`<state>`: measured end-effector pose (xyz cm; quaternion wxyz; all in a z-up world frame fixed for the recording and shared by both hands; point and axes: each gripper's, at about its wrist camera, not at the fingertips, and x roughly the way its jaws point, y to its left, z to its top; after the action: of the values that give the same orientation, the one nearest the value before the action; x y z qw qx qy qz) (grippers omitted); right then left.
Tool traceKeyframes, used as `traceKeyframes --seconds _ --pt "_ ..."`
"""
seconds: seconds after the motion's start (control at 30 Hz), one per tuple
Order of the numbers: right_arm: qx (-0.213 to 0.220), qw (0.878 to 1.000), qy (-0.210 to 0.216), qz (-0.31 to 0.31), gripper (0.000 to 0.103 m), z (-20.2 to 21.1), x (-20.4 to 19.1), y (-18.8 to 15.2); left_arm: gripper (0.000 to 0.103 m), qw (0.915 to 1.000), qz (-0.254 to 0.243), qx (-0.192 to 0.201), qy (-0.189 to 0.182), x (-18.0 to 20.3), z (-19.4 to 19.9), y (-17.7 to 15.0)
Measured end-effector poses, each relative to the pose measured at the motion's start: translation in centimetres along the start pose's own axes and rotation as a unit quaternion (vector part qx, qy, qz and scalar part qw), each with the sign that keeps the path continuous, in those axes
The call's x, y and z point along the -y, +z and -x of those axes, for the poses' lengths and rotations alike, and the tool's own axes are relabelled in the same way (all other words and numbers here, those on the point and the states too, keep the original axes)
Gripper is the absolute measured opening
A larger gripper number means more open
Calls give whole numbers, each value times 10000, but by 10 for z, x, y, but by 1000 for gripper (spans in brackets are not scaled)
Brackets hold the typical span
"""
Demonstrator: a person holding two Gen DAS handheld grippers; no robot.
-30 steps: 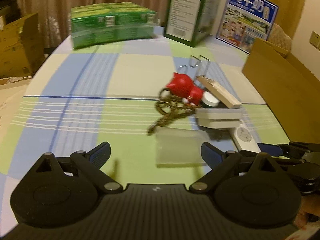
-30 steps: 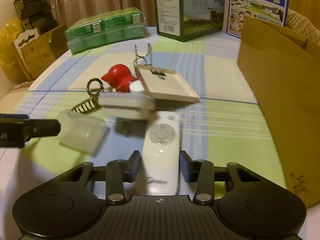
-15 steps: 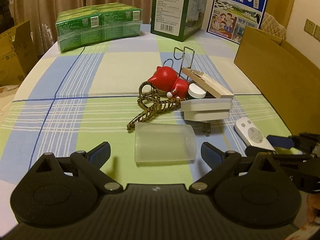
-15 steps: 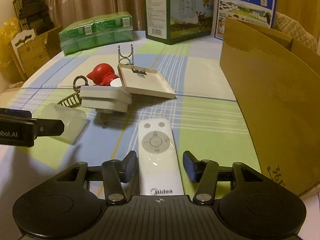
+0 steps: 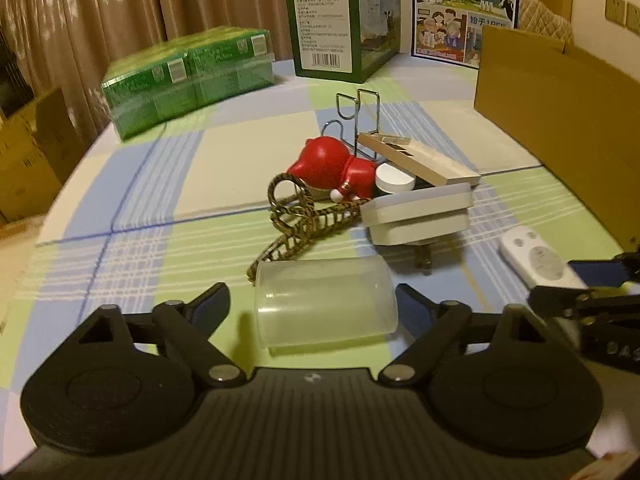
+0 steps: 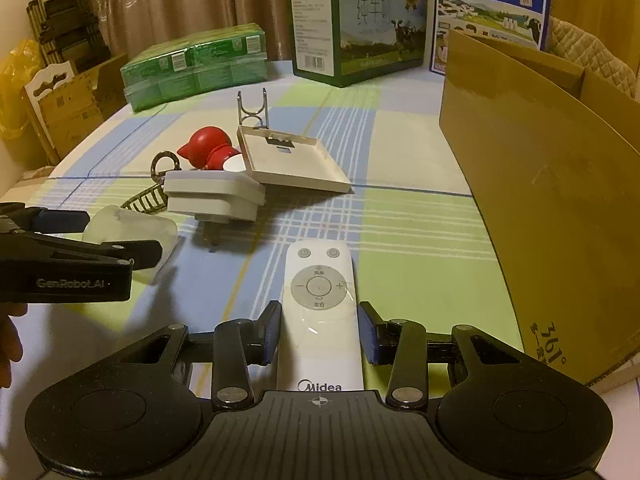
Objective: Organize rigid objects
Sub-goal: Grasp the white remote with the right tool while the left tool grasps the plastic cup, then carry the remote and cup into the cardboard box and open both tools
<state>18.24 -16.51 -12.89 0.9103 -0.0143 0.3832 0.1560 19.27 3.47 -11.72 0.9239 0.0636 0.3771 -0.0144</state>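
Note:
A frosted plastic cup [image 5: 325,304] lies on its side between the open fingers of my left gripper [image 5: 314,304], which do not touch it. A white Midea remote [image 6: 319,312] lies flat between the fingers of my right gripper [image 6: 319,334]; the pads stand close to its sides with small gaps. Behind lie a white plug adapter [image 5: 418,216], a red toy [image 5: 334,168], a patterned hair clip [image 5: 296,220], a beige tray [image 6: 288,160] and a wire holder [image 5: 358,120]. The cup also shows in the right wrist view [image 6: 128,228].
An open cardboard box [image 6: 540,184] stands at the right of the table. Green packs [image 5: 188,80], a dark green carton [image 5: 340,20] and a blue milk carton [image 5: 464,12] stand at the back. Cardboard boxes [image 6: 68,104] are off the table's left edge.
Both grippers have moved forward: the cup now lies between the left fingers, and the remote lies deeper between the right fingers, which have narrowed toward it.

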Motion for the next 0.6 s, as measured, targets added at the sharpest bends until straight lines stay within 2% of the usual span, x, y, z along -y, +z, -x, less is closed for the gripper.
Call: traceKeyframes --seconds 0.07,0.13,0.33,0.6 --pt "-5 10000 3 -10 37 1 1 -1 73 10000 -75 -10 -9 1 0 -1" --pt "-6 10000 2 -12 37 1 1 -2 69 9999 -40 -81 -67 1 -1 -1" --pt "10 10000 1 -77 37 10 3 -3 68 9998 42 -89 -148 0 6 -3" --pt "156 9998 18 -100 37 43 4 -2 68 9996 -85 47 -254 7 39 -4"
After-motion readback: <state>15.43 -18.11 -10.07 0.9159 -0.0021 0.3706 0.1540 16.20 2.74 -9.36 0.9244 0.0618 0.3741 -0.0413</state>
